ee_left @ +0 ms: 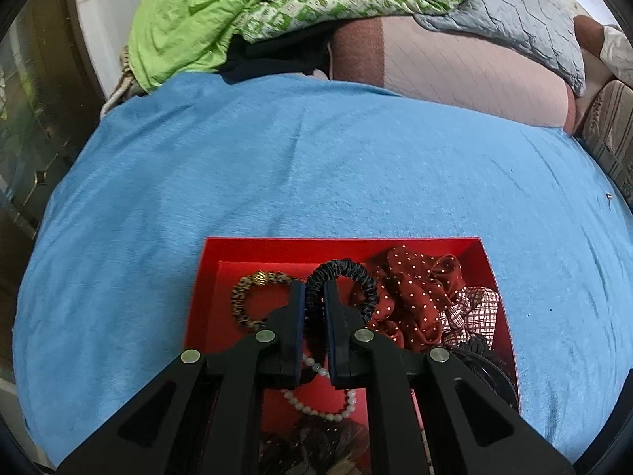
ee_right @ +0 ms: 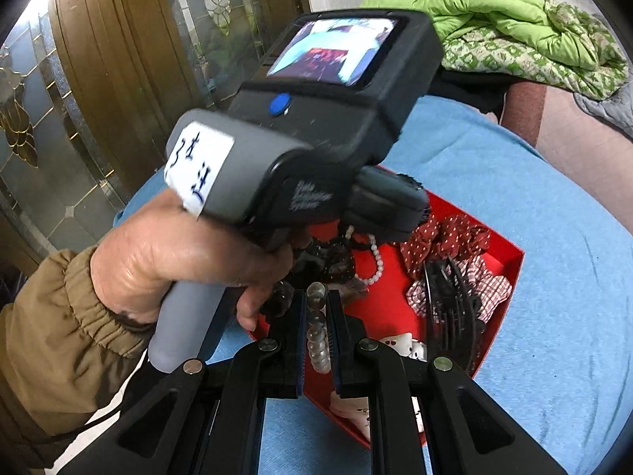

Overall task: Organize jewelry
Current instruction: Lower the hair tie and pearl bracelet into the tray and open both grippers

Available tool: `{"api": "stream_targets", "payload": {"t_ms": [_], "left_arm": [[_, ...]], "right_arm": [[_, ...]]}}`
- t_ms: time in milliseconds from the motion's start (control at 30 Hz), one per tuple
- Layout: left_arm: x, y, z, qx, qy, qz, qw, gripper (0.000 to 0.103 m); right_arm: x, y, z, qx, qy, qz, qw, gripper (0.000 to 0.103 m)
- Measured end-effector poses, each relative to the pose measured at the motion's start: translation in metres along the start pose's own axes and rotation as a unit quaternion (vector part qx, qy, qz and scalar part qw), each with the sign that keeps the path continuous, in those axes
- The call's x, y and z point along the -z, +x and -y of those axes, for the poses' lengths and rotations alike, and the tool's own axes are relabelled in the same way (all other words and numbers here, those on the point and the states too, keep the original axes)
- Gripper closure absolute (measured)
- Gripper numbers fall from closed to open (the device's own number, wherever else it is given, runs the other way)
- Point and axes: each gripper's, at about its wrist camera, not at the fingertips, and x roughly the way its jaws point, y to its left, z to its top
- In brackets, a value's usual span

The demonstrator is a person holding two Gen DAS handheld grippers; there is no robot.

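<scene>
left gripper (ee_left: 314, 297) clamped on black scrunchie (ee_left: 342, 283) over red box (ee_left: 221, 249); right gripper (ee_right: 316, 304) clamped on clear bead bracelet (ee_right: 318, 330) above same box

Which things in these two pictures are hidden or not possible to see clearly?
- Left wrist view: the near part of the red box and the dark item at the bottom edge are covered by the left gripper.
- Left wrist view: the pearl bracelet is partly behind the fingers.
- Right wrist view: the left gripper's body hides the box's far corner.
- Right wrist view: the clear beads between the right gripper's pads are blurred.
</scene>
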Motion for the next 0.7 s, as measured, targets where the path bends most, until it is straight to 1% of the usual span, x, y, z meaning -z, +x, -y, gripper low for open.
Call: {"api": "stream_targets", "payload": {"t_ms": [300,467,700], "left_arm": [[0.001,0.019,0.003,0.005,0.001,-0.020,0.9998,0.094],[0.004,0.028,0.006,0.002,0.006,-0.028,0.9996,0.094],[0.006,0.039,0.001,-0.003,-0.001,-0.039,0.9992,0.094]], "right_arm": [[0.009,0.014,0.004,0.007,0.003,-0.014,1.000,0.092],[0.015,0.016,0.001,0.011,0.002,-0.019,1.000,0.092],[0.018,0.023,0.000,0.021,0.002,-0.027,0.999,0.092]]}}
